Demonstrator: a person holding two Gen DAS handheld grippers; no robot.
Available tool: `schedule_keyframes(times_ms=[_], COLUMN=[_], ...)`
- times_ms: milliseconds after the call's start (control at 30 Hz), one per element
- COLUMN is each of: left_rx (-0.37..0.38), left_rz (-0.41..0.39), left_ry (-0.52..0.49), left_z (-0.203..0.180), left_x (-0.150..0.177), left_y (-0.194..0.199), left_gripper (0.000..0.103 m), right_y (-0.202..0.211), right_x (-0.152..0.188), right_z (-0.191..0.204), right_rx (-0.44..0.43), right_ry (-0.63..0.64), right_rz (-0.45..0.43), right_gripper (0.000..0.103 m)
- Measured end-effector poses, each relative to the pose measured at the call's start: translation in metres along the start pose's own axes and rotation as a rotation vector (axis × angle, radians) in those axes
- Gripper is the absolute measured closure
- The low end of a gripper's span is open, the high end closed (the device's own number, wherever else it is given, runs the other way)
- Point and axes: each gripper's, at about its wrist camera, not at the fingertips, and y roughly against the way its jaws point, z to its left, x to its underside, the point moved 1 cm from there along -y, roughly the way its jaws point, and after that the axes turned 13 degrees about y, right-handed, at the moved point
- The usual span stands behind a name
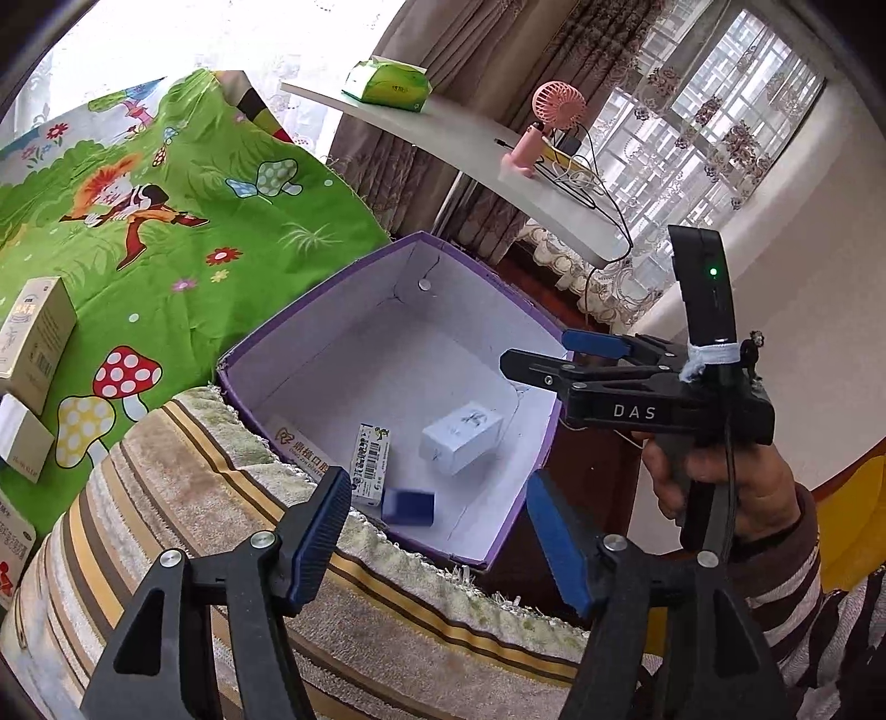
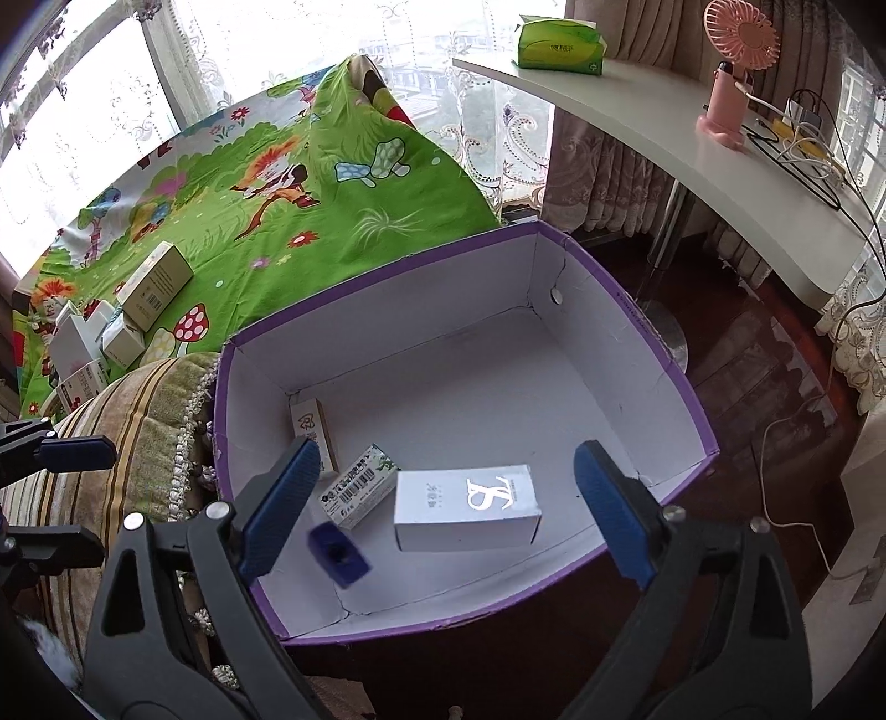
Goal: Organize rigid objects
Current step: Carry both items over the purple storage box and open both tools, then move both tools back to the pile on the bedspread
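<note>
A purple cardboard box (image 2: pixel 648 338) with a white inside holds a white carton (image 2: pixel 468 509), a barcoded carton (image 2: pixel 357 490), a flat box (image 2: pixel 315 429) against its left wall and a small dark blue box (image 2: pixel 339 554), blurred. The same purple box (image 1: pixel 515 288) shows in the left wrist view with the white carton (image 1: pixel 462 437) and blue box (image 1: pixel 408 507). My right gripper (image 2: pixel 446 515) is open and empty above the box; it also shows in the left wrist view (image 1: pixel 559 357). My left gripper (image 1: pixel 440 540) is open and empty over the striped cushion (image 1: pixel 387 626) beside the box.
Several more cartons (image 2: pixel 158 279) lie on the green mushroom-print cloth (image 2: pixel 332 221) to the left. A white curved shelf (image 2: pixel 692 144) at the back carries a green tissue pack (image 2: pixel 559 47), a pink fan (image 2: pixel 731 83) and cables. Dark wooden floor lies to the right.
</note>
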Motion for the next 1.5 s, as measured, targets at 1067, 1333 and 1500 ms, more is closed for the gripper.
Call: schedule_keyframes(times_ms=[1067,1333,1500], left_rx=[-0.15,-0.175,-0.2], left_rz=[-0.407,-0.459,-0.452], left_ry=[0.469,0.598,0.673], left_z=[0.183,0.226,0.248], left_x=[0.071,0.086,0.088], left_y=[0.166,0.19,0.193], left_gripper=[0.036,0.036,0.036], right_y=[-0.018,-0.018,-0.02], right_x=[-0.039,-0.052,-0.06], right_z=[0.133,0.17,0.199], right_rx=[-0.241,-0.288,-0.327], right_ry=[0.206,0.281,0.327], right_rz=[-0.001,-0.006,-0.009], right_gripper=[0.008,0.008,0.008])
